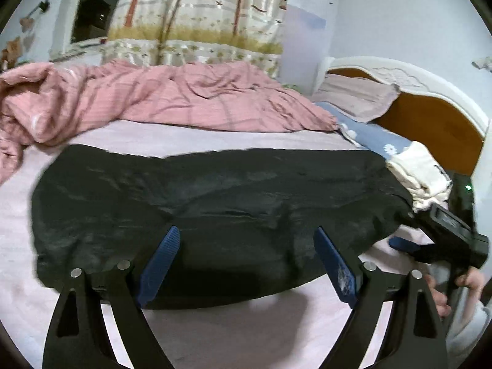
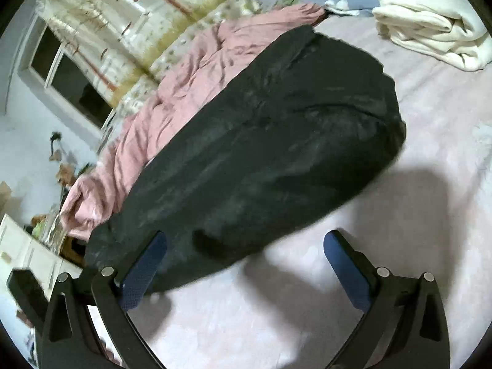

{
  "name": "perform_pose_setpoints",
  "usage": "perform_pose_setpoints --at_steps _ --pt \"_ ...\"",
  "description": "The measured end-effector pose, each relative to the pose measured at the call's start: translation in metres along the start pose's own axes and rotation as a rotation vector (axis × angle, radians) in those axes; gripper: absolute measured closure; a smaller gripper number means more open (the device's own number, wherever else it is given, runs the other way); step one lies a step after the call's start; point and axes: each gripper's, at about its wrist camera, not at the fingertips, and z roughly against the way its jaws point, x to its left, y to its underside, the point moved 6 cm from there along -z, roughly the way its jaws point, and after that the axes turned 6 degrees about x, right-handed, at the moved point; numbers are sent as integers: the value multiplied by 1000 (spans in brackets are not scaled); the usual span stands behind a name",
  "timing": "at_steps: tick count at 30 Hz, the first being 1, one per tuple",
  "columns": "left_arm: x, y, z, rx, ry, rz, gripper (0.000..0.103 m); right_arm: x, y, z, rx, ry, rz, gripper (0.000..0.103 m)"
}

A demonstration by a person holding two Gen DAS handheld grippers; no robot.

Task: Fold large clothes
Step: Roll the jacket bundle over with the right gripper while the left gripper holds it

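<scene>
A large black garment lies folded in a long band across the pale pink bed sheet. My left gripper hovers over its near edge, open, and its blue pads press on nothing. In the right wrist view the same garment runs diagonally. My right gripper stands open near the garment's end, its left pad over the black edge and its right pad over bare sheet. In the left wrist view, the right gripper and the hand holding it show at the garment's right end.
A crumpled pink quilt lies behind the garment. A folded cream cloth and a blue flowered pillow sit by the wooden headboard. A patterned curtain and a window hang beyond the bed.
</scene>
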Motion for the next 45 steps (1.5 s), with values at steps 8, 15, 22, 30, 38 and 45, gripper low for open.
perform_pose_setpoints --at_steps 8,15,22,30,38,45 --pt "-15 11 -55 147 130 35 87 -9 -20 -17 -77 15 -60 0" --pt "-13 17 -75 245 89 62 90 -25 -38 -13 -121 17 -109 63" --pt "-36 22 -54 212 178 51 91 23 -58 45 -216 80 141 83" --pt "-99 11 -38 81 225 -16 91 46 -69 110 -298 204 298 83" --pt "-94 -25 -101 252 160 94 82 36 -65 111 -308 189 336 83" --pt "-97 -7 -124 262 66 62 84 53 -56 97 -314 126 379 83"
